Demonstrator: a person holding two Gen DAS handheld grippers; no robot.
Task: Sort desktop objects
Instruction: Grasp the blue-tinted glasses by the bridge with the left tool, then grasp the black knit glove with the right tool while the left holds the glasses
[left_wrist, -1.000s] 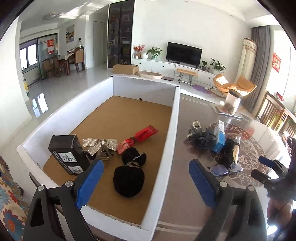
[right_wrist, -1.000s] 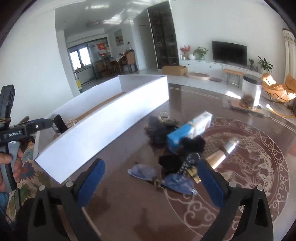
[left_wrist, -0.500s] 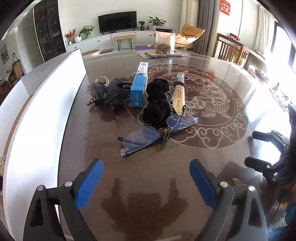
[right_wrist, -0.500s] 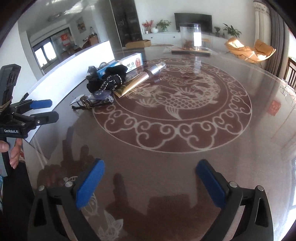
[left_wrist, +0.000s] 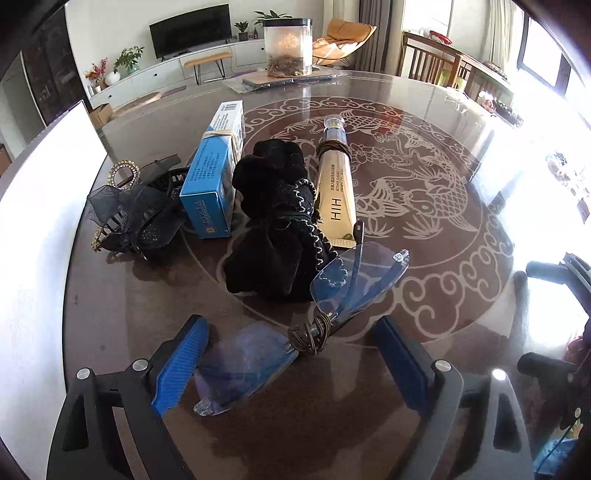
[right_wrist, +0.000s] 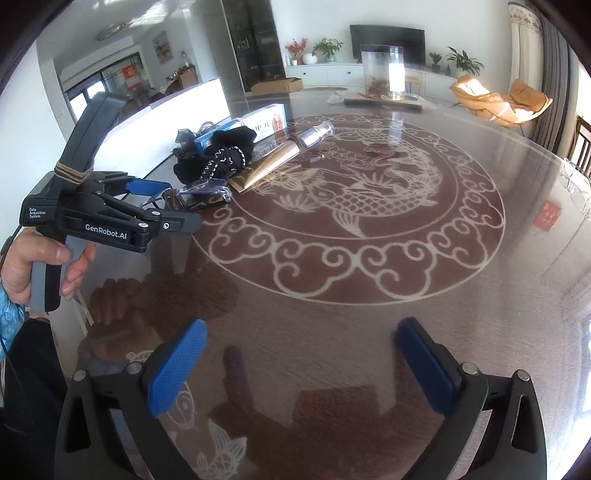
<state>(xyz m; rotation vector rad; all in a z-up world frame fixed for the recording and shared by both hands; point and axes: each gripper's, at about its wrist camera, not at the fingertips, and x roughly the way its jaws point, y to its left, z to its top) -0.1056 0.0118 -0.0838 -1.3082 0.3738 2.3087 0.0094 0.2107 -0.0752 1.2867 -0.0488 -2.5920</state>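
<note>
A pile of small objects lies on the round glass table. Folded blue-tinted glasses (left_wrist: 295, 332) bound with a brown cord lie between the open fingers of my left gripper (left_wrist: 291, 369). Behind them are a black velvet pouch (left_wrist: 273, 229), a gold tube (left_wrist: 334, 192), a blue box (left_wrist: 214, 177) and a black mesh hair clip (left_wrist: 136, 214). In the right wrist view the left gripper (right_wrist: 173, 206) reaches the glasses (right_wrist: 199, 192). My right gripper (right_wrist: 299, 365) is open and empty over bare table near the front edge.
The white wall of the sorting box (left_wrist: 40, 206) stands along the table's left side. A clear jar (left_wrist: 288, 48) on a tray stands at the far edge. Chairs stand beyond the table at the right.
My left gripper has moved forward to the pile, so the glasses now lie between its fingers. The right gripper has stayed back, still open.
</note>
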